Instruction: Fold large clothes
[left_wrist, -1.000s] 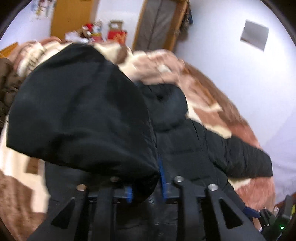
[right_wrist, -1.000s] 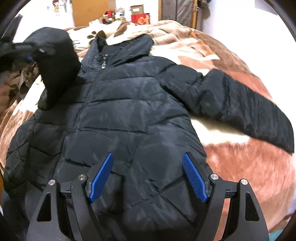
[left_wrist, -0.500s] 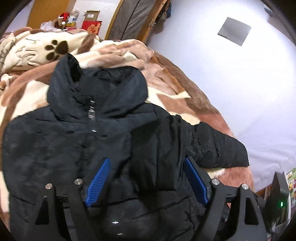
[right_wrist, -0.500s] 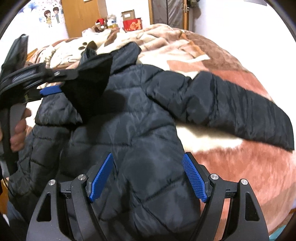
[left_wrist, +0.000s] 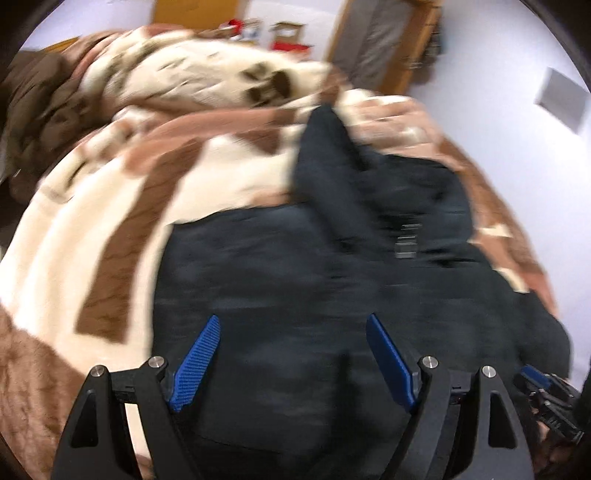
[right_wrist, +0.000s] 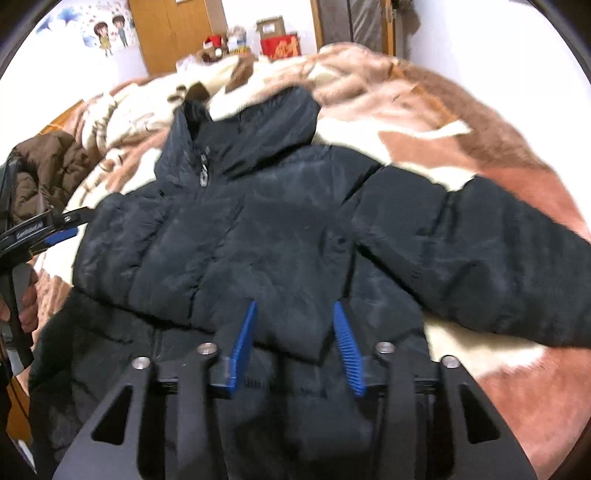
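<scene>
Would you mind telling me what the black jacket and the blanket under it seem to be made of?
The black jacket looks like a thin synthetic shell, perhaps nylon, over padding: it has a faint sheen and puffy stitched panels. The blanket looks like plush fleece: a matte, fuzzy brown-and-cream pile with soft folds. Neither fibre can be confirmed by sight.

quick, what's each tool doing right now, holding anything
Left tool: open, holding nothing, above the black jacket.
Right tool: jaws have just been closing around the cuff of the folded-over sleeve; whether the pads grip it cannot be told.
</scene>
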